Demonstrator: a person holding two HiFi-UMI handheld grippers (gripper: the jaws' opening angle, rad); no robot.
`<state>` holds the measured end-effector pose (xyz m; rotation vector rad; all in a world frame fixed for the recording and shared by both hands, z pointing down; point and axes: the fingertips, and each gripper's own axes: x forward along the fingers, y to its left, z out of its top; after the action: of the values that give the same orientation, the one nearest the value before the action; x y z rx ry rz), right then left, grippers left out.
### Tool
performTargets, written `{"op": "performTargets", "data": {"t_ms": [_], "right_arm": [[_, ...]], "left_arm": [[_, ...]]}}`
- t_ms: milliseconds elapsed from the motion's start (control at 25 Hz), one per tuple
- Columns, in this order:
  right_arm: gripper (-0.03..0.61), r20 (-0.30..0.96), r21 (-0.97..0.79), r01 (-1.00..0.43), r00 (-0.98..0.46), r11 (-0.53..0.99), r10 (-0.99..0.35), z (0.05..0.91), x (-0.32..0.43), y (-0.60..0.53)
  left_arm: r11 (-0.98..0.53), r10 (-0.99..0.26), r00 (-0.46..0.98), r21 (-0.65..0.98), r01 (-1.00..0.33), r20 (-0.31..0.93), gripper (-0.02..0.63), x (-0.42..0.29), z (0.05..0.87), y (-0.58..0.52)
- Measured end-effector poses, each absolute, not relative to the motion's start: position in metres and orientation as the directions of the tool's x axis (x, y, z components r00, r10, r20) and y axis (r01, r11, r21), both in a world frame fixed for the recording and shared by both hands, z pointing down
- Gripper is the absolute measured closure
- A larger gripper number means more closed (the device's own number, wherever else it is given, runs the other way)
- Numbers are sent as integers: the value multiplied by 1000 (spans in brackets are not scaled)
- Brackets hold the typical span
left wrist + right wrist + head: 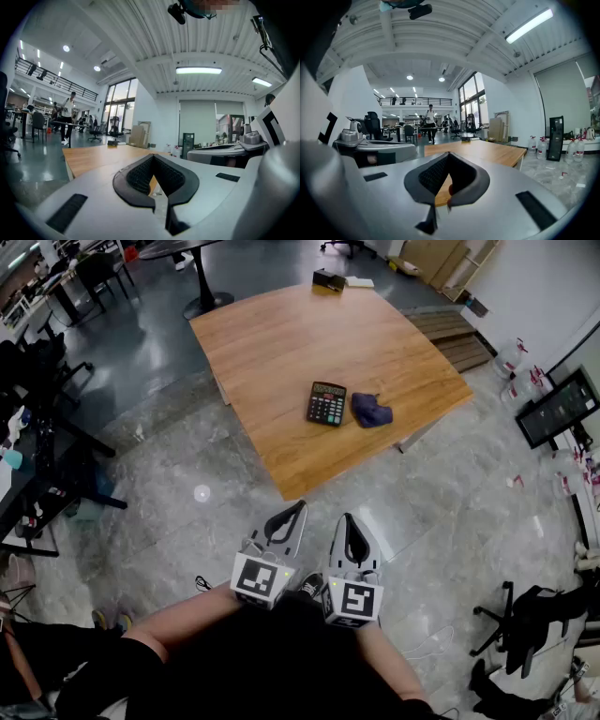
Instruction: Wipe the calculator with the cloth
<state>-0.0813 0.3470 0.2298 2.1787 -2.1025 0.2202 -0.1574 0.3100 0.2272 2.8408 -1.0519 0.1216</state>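
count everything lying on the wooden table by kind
calculator: 1
dark blue cloth: 1
small black box at the far edge: 1
flat white item beside that box, too small to identify: 1
total: 4

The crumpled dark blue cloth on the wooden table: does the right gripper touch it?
Apart. In the head view the right gripper hangs over the floor, well short of the dark blue cloth.
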Motion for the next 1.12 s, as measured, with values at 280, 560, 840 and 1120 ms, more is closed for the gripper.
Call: {"op": "performTargets", "data": {"t_ms": [280, 560, 840, 1120], "right_arm": [[563, 172, -15, -999, 30, -33, -985, 213, -79, 342], [563, 179, -35, -999, 24, -30, -984, 222, -62, 347], [563, 149, -77, -997, -40, 29, -988, 231, -38, 354], [563, 153, -107, -993, -61, 45, -986, 241, -13, 363]], "left_arm": [[-755, -643, 757, 72, -652, 118, 607, -151, 228, 311], [-746, -656, 744, 42, -665, 126, 607, -138, 231, 313], [-710, -692, 713, 76, -701, 115, 607, -115, 229, 323], [-681, -719, 681, 52, -730, 141, 607, -102, 244, 330]]}}
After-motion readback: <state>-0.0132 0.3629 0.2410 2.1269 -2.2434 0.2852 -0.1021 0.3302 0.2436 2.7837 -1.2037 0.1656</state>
